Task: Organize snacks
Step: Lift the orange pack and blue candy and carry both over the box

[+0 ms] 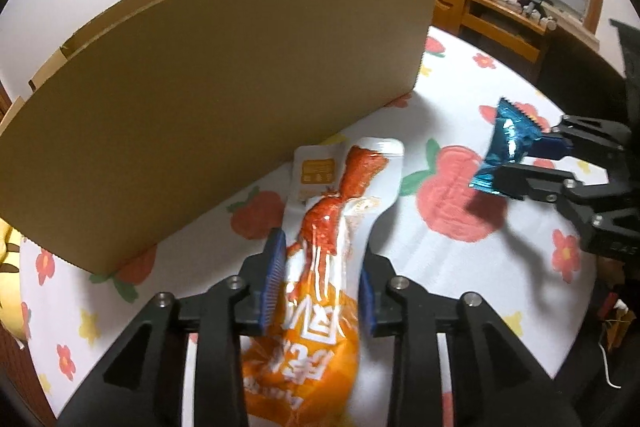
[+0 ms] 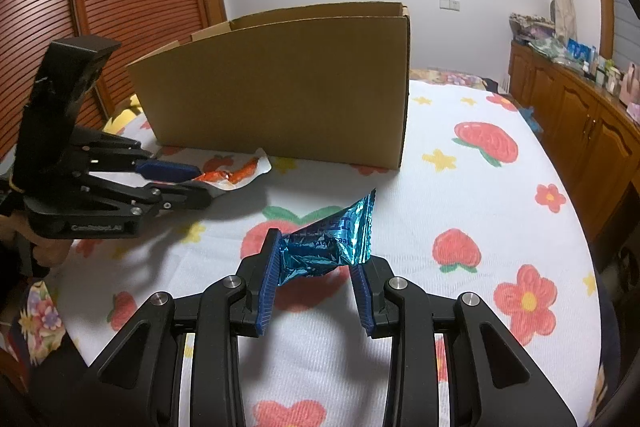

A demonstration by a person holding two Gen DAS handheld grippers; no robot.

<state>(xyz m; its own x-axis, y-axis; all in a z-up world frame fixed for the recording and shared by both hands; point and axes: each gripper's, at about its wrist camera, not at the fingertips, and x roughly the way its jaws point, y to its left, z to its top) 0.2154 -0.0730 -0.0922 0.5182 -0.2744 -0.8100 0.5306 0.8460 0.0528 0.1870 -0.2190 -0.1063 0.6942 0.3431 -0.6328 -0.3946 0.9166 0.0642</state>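
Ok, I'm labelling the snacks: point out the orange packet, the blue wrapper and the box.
orange snack packet (image 1: 320, 227), left wrist view, its red-printed middle.
blue foil wrapper (image 2: 320, 247), right wrist view, its crumpled middle.
cardboard box (image 2: 280, 87), right wrist view, its near side wall.

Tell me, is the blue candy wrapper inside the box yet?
Not yet. The blue wrapper is outside the cardboard box, pinched in the right gripper above the flowery cloth.

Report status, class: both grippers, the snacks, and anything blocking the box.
Left gripper shut on orange snack packet. Right gripper shut on blue foil packet. Cardboard box open-topped, near wall between grippers and inside.
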